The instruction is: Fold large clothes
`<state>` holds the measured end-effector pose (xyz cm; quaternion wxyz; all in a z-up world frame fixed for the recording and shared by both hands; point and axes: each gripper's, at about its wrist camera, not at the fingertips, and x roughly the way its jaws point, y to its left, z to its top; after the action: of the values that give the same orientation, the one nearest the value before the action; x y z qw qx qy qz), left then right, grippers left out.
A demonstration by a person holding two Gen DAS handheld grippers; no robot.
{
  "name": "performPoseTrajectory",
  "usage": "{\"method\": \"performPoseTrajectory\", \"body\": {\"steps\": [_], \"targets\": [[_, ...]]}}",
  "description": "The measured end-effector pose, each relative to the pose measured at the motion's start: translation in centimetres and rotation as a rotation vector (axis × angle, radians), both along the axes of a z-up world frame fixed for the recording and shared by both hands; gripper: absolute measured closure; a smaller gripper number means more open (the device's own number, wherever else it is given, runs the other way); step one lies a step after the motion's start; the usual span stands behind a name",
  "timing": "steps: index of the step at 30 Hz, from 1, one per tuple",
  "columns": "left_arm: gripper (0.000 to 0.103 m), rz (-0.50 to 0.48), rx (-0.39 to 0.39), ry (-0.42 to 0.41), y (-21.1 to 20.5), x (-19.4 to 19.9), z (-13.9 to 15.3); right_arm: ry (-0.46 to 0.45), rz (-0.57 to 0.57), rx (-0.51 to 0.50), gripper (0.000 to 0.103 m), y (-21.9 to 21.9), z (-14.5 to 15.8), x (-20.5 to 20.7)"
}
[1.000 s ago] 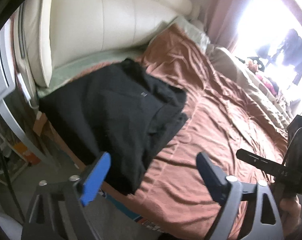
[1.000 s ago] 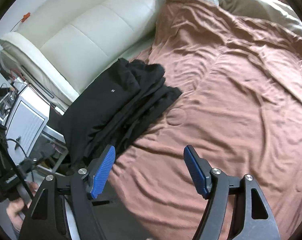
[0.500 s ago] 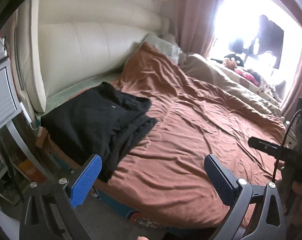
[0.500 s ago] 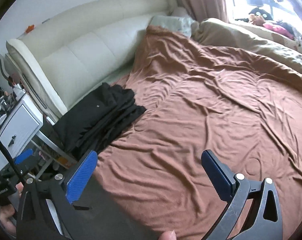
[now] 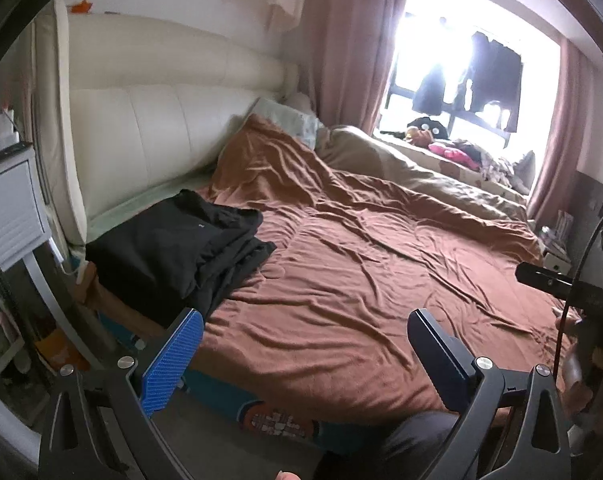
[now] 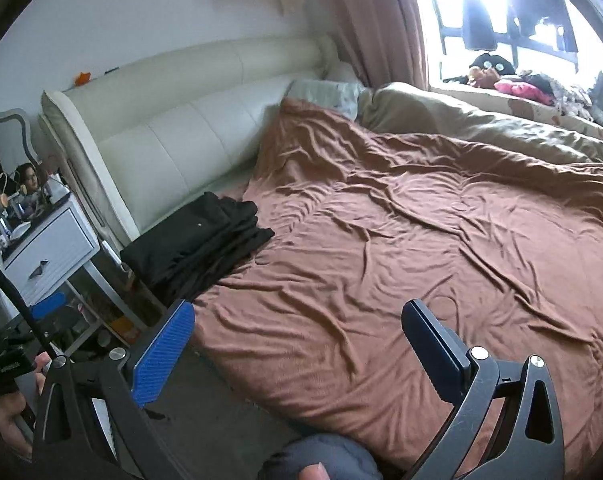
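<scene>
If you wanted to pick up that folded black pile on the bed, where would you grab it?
Probably the folded black pile by its layered edge facing the open brown blanket, coming in low from that side. The headboard blocks the far side, and pinching the whole stack should keep the folds together.

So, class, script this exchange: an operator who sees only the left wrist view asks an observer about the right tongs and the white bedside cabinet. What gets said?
Operator: Are the right tongs holding anything?
Observer: No. The right tongs stand open; their jaws have just been opening, with nothing between them.
Operator: Does the white bedside cabinet have a handle? I see only a plain front.
Observer: Yes. The white bedside cabinet has a small metal handle in the middle of its drawer front.
</scene>
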<state>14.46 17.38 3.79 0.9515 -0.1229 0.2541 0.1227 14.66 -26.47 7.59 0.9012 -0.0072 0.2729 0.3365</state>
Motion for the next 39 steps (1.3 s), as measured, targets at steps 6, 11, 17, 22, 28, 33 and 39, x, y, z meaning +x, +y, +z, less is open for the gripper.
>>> {"method": "performPoseTrajectory", "body": {"steps": [6, 11, 17, 22, 28, 33, 39], "targets": [[0.001, -0.024, 0.02, -0.037, -2.2, -3.6, -0.2, -0.072, -0.025, 0.009, 0.0, -3.6, -0.7, -5.2], [0.001, -0.04, 0.053, -0.071, -3.9, -6.0, -0.7, -0.101, -0.047, 0.019, 0.0, -6.1, -2.0, -8.3], [0.001, -0.068, 0.061, -0.085, -5.9, -8.1, -1.9, -0.097, -0.069, 0.04, 0.0, -9.1, -4.5, -11.1], [0.0, -0.075, 0.075, -0.105, -7.2, -9.8, -3.0, -0.098, -0.105, 0.044, 0.0, -11.0, -5.8, -12.7], [0.0, -0.09, 0.089, -0.11, -8.7, -10.7, -3.5, -0.139, -0.134, 0.031, 0.0, -12.1, -6.2, -15.2], [0.0, -0.105, 0.104, -0.112, -9.7, -11.0, -3.5, -0.145, -0.149, 0.035, 0.0, -12.6, -6.7, -16.3], [0.0, -0.111, 0.115, -0.121, -10.6, -11.4, -3.2, -0.149, -0.169, 0.049, 0.0, -13.2, -7.1, -16.9]]}}
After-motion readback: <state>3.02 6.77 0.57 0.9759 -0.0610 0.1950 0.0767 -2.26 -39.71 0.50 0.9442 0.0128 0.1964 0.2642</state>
